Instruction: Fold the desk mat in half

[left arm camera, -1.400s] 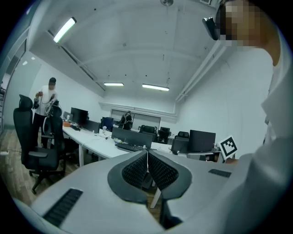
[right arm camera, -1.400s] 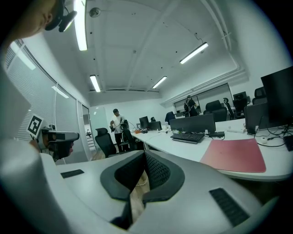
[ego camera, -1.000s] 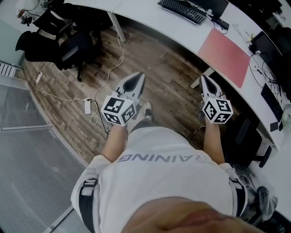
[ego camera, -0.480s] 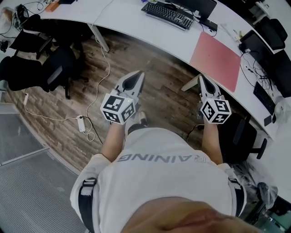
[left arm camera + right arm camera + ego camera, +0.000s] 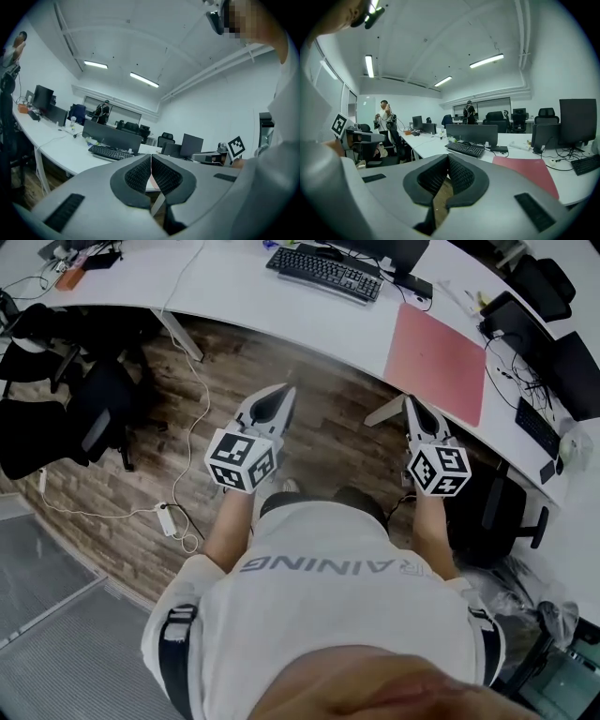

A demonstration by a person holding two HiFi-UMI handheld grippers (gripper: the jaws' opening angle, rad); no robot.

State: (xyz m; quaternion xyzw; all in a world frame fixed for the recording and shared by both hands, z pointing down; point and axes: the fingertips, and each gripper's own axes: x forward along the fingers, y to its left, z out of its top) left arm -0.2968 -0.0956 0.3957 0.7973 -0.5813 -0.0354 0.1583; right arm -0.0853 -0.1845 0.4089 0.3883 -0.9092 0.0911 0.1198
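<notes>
A red desk mat point(image 5: 436, 362) lies flat and unfolded on the curved white desk point(image 5: 234, 292); in the right gripper view the mat point(image 5: 529, 173) is ahead and to the right. Both grippers are held out at waist height over the wooden floor, short of the desk edge. My left gripper point(image 5: 281, 390) points toward the desk left of the mat, its jaws closed tip to tip with nothing in them point(image 5: 151, 157). My right gripper point(image 5: 410, 399) is just in front of the mat's near edge, also shut and empty point(image 5: 448, 157).
A black keyboard point(image 5: 323, 271) and monitors sit on the desk behind the mat. Black office chairs point(image 5: 89, 418) stand to the left, another chair point(image 5: 497, 512) to the right. A power strip point(image 5: 167, 518) with cables lies on the floor. Desk legs stand under the mat.
The person has stepped toward the desk: both grippers are now closer to its edge and the mat sits nearer the right gripper. Both jaws stayed shut.
</notes>
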